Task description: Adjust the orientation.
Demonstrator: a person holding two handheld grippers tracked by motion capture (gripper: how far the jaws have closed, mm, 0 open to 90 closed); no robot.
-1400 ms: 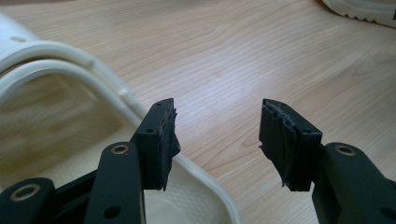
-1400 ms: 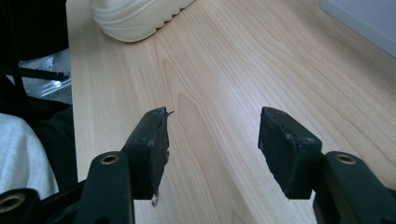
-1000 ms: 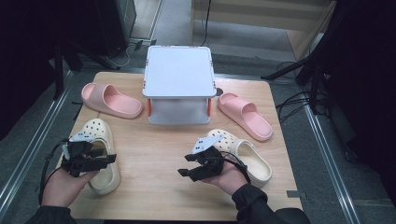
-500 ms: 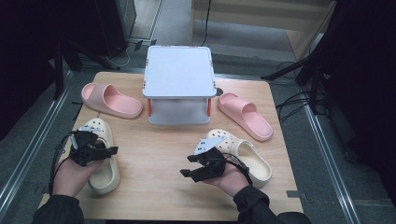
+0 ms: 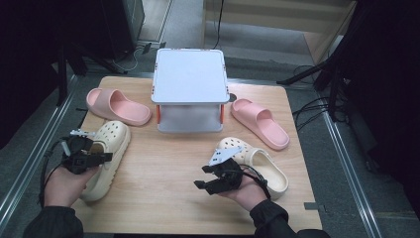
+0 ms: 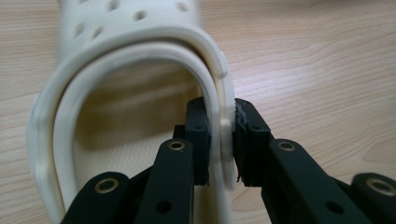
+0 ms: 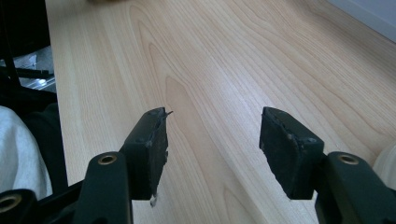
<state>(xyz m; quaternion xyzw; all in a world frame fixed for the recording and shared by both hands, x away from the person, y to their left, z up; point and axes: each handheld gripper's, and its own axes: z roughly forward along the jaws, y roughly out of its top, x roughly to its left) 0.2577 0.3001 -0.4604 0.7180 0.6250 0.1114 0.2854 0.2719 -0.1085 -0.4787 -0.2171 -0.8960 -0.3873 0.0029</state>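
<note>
Jaws of left gripper (image 6: pixel 220 140) have just been closing and now pinch the side wall of the cream clog (image 6: pixel 140 60), which lies on the wooden table (image 5: pixel 163 163) at about 8 o'clock from the white box (image 5: pixel 189 96). Right gripper (image 7: pixel 212 144) jaws stand apart over bare wood, nothing between them.

A lab-like recording room: wooden table (image 5: pixel 163 193) amid dark stands (image 5: pixel 341 74) and floor cables (image 5: pixel 307 106).
</note>
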